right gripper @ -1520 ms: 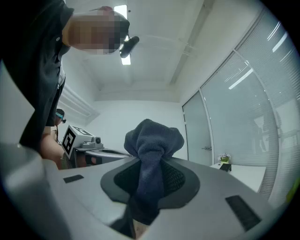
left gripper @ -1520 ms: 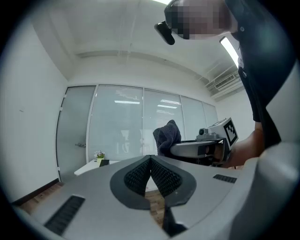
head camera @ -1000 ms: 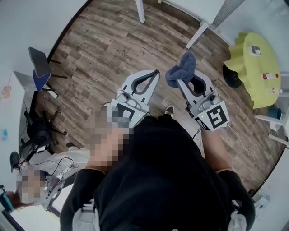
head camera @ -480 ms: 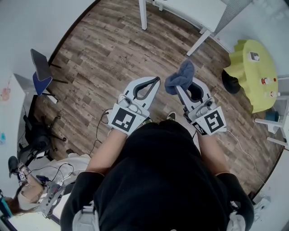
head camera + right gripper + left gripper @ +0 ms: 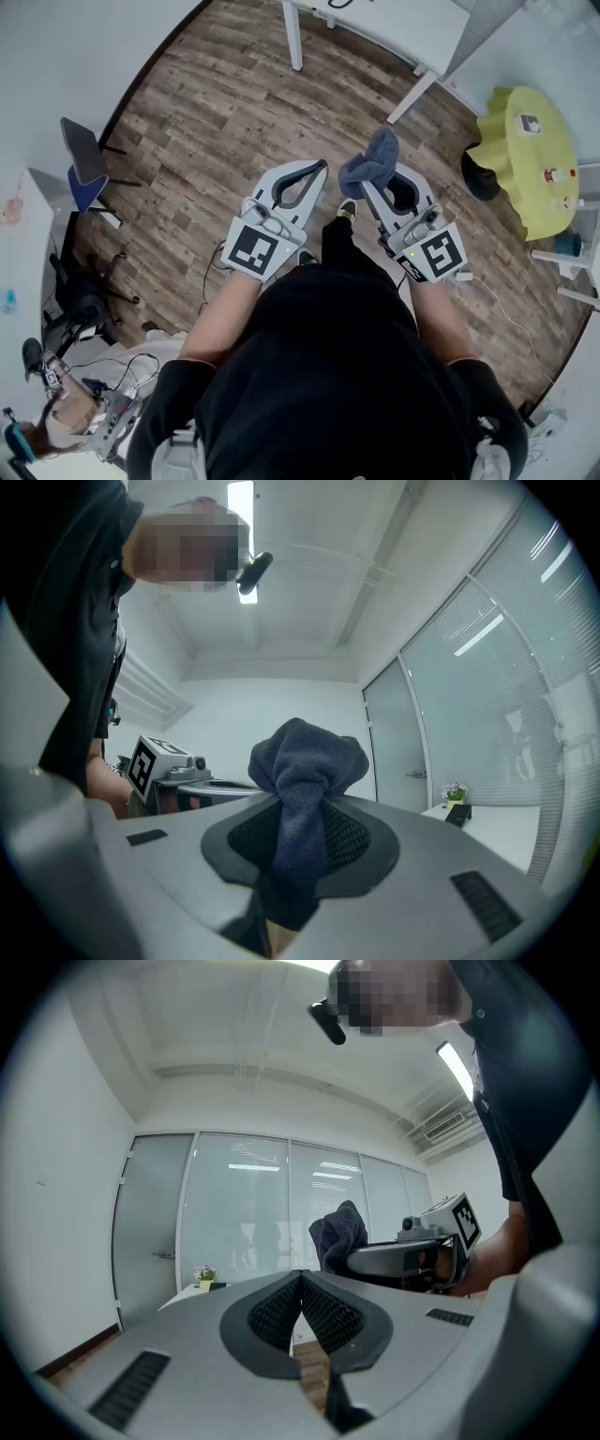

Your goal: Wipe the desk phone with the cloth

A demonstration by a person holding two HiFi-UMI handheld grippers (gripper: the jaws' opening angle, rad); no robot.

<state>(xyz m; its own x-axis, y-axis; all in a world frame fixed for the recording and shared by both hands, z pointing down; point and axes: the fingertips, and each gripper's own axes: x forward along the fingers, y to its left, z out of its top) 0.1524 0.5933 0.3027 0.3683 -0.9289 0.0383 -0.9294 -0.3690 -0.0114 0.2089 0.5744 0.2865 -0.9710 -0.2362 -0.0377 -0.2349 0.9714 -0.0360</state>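
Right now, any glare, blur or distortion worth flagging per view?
Head view: heavy fisheye, the floor boards bow, otherwise sharp. Left gripper view: dark vignette at the corners, light streaks on the glass wall. Right gripper view: ceiling lamp blooms, cloth in focus.

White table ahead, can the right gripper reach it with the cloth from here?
Probably not yet: the right gripper, shut on the cloth, hangs over wood floor well short of the white table. Nothing stands between them, so stepping closer should do.
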